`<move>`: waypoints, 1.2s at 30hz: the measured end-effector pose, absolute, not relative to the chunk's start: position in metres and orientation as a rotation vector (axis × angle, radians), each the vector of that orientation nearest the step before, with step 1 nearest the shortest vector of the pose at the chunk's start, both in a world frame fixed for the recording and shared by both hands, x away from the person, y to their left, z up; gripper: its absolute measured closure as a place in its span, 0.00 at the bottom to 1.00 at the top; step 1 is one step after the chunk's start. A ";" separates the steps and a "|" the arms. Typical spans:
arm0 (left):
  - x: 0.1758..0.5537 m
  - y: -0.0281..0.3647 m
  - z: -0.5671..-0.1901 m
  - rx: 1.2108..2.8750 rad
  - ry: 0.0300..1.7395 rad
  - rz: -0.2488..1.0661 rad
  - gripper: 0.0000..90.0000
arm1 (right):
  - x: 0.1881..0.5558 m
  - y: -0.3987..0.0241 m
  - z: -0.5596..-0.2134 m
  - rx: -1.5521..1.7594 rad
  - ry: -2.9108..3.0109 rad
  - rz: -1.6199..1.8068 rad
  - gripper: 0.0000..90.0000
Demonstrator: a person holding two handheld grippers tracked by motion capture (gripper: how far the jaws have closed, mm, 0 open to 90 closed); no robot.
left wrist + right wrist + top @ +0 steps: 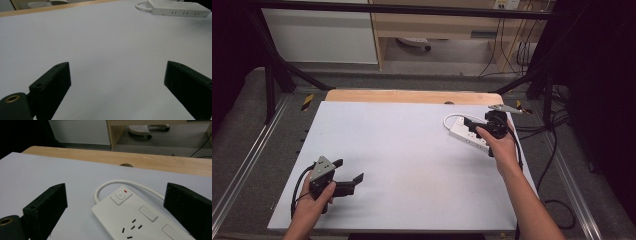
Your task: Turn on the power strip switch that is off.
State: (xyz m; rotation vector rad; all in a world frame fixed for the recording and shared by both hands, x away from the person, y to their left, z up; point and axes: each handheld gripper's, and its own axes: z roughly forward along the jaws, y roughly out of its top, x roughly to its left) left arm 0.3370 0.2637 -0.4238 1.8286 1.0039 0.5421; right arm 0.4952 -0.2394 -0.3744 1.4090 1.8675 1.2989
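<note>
On power strip (pixel 140 217), power symbol (pixel 120 195)

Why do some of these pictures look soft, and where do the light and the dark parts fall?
High view: the white tabletop is evenly lit while the room's edges fall nearly black. Left gripper view: the near jaws look soft, and the power strip far off is sharper. Right gripper view: the power strip is crisp, with only faint shadow beside it, and the floor behind is slightly blurred.

Each black hand-held gripper (pixel 348 176) has blocky jaws, a trailing black cable and a grey triangular plate.
</note>
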 end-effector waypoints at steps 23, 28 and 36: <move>0.332 0.269 -0.423 1.803 1.029 0.543 0.08 | 0.390 -0.262 -0.389 1.259 1.832 1.350 0.06; 0.332 0.270 -0.424 1.799 1.041 0.539 0.08 | 0.368 -0.270 -0.408 1.268 1.816 1.329 0.07; 0.331 0.271 -0.424 1.790 1.055 0.547 0.08 | 0.345 -0.278 -0.426 1.264 1.841 1.321 0.07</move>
